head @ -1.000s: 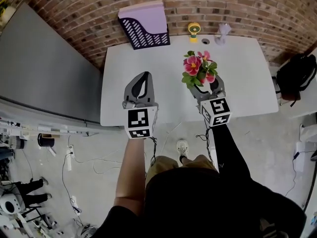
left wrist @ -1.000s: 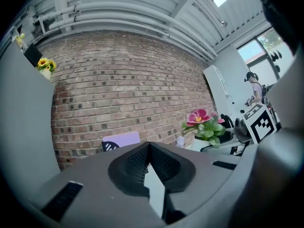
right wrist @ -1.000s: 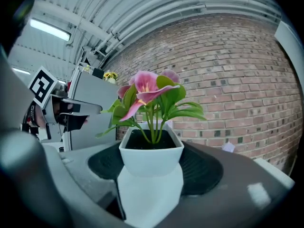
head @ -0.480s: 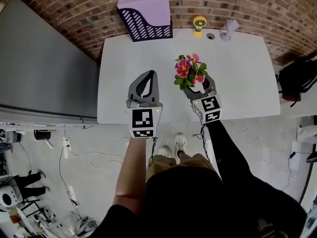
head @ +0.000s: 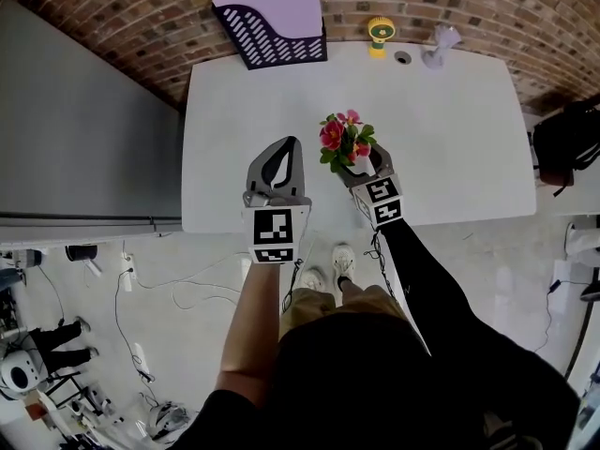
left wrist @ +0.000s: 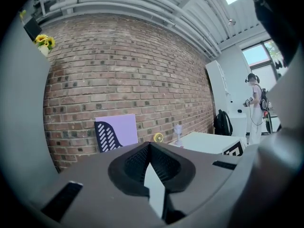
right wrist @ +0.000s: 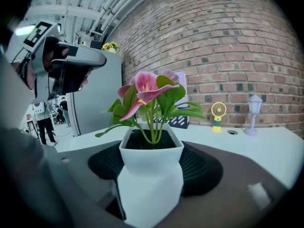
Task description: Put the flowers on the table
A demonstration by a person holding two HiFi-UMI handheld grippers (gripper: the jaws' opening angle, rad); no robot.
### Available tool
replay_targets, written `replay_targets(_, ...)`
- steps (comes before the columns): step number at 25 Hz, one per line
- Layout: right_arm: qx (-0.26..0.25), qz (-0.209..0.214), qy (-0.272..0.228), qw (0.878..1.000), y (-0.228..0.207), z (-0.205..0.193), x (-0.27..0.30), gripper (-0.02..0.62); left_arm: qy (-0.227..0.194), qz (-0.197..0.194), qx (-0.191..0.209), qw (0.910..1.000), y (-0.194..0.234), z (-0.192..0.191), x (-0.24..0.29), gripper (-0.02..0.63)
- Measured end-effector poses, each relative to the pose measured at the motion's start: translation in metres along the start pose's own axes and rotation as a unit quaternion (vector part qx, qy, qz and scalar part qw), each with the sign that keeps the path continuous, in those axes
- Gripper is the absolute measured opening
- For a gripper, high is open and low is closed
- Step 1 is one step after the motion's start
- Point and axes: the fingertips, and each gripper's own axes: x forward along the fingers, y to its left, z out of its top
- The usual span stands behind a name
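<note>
Standing upright between the right tongs (head: pixel 365 163), the flowers (head: pixel 344 140) are pink blooms over green leaves, rooted in dark soil in a small white pot (right wrist: pixel 151 167). In the head view they sit over the near middle of the counter (head: pixel 234 111), just right of the left tongs (head: pixel 281 144) and a little apart from them. Whether the pot's base touches the counter cannot be told.

The counter is white and bare around the pot. Along its far edge, against a brick wall (head: pixel 141 12), stand a purple file tray (head: pixel 272 28), a small yellow fan (head: pixel 379 34) and a pale lamp-shaped ornament (head: pixel 441 41). A grey cabinet (head: pixel 75 148) flanks the counter on the left, a black backpack (head: pixel 562 139) lies off its right end, and cables trail across the pale floor (head: pixel 169 307) beside the person's shoes (head: pixel 343 260).

The right tongs grip the white pot from both sides, the ribbed pads pressed to its walls. The left tongs are closed, tips meeting with nothing between them, hanging over the counter's near edge.
</note>
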Motion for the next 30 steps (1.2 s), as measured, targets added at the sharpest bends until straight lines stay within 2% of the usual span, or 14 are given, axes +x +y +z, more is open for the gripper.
replay_targets(6, 0.013, 0.011, 0.043, 0.999, -0.001, -0.036, 0.020, 0.342, 0.013, 0.008, -0.003, 0.9999, 0.007, -0.010, 0.004, 0.009)
replay_targets(13, 0.028, 0.020, 0.069, 0.997, -0.002, -0.061, 0.028, 0.342, 0.020, 0.021, -0.007, 0.9995, 0.013, -0.017, 0.004, 0.009)
replay_targets(18, 0.041, 0.017, 0.074, 0.996, -0.005, -0.068, 0.032, 0.342, 0.026, 0.031, -0.013, 0.9991, 0.018, -0.023, 0.001, 0.009)
replay_targets(30, 0.021, 0.025, 0.095, 0.995, 0.000, -0.080, 0.028, 0.351, 0.032, 0.043, -0.012, 0.9985, 0.020, -0.030, -0.004, 0.009)
